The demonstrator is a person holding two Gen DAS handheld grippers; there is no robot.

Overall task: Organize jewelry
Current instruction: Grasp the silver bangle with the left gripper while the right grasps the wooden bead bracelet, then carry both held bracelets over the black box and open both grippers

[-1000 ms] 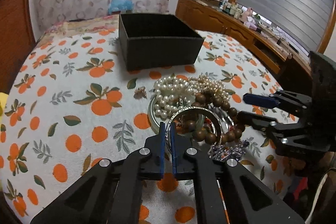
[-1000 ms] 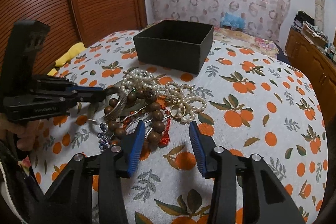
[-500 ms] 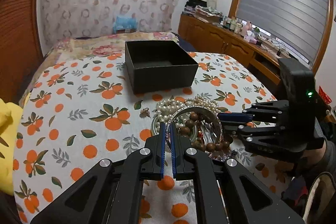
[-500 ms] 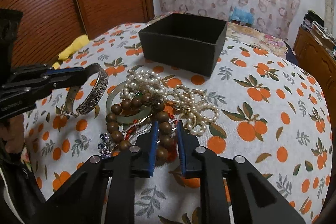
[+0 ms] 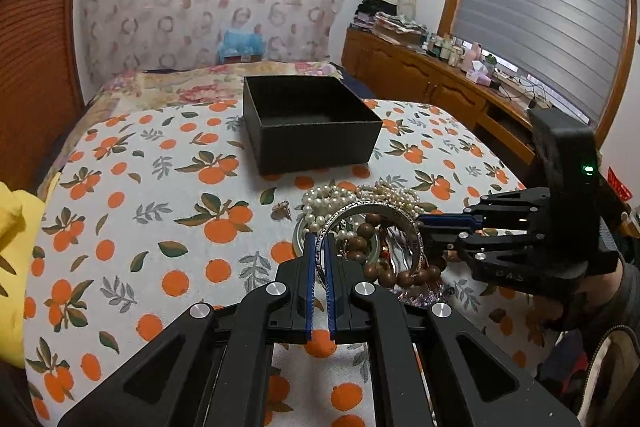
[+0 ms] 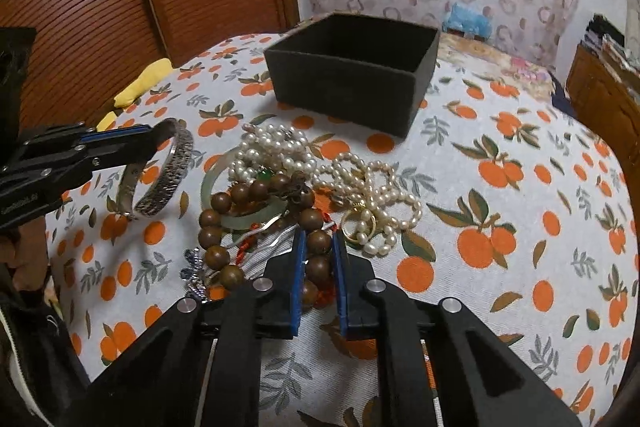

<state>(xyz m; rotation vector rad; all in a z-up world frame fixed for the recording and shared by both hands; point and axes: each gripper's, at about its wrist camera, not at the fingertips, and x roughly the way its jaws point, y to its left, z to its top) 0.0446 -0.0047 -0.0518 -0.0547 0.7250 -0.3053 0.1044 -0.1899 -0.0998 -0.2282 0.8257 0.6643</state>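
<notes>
Nearest, the right tongs (image 6: 316,259) point down at the near edge of a jewelry pile lying on a bed covered in an orange-print cloth (image 6: 520,227). Their blue jaws are closing, narrow now, around a string of brown wooden beads (image 6: 318,243); one bead sits between the pads and seems touched on both sides. The string loops away from the tongs, leftward and back into the pile.

Left of the pile, lifted clear of the cloth, the left tongs (image 5: 318,247) are fully closed on the rim of an engraved silver bangle (image 6: 164,179), which hangs tilted from them.

Within the pile, beyond the beads, lie a pale green bangle (image 6: 248,219), a gold ring (image 6: 358,227) and tangled pearl strands (image 6: 280,155).

Farther still, past the pile and slightly right, stands an open black box (image 6: 352,83), apparently empty. The box lies straight ahead of both tongs; the left tongs, already carrying the bangle in the air, look best placed to reach it first.
</notes>
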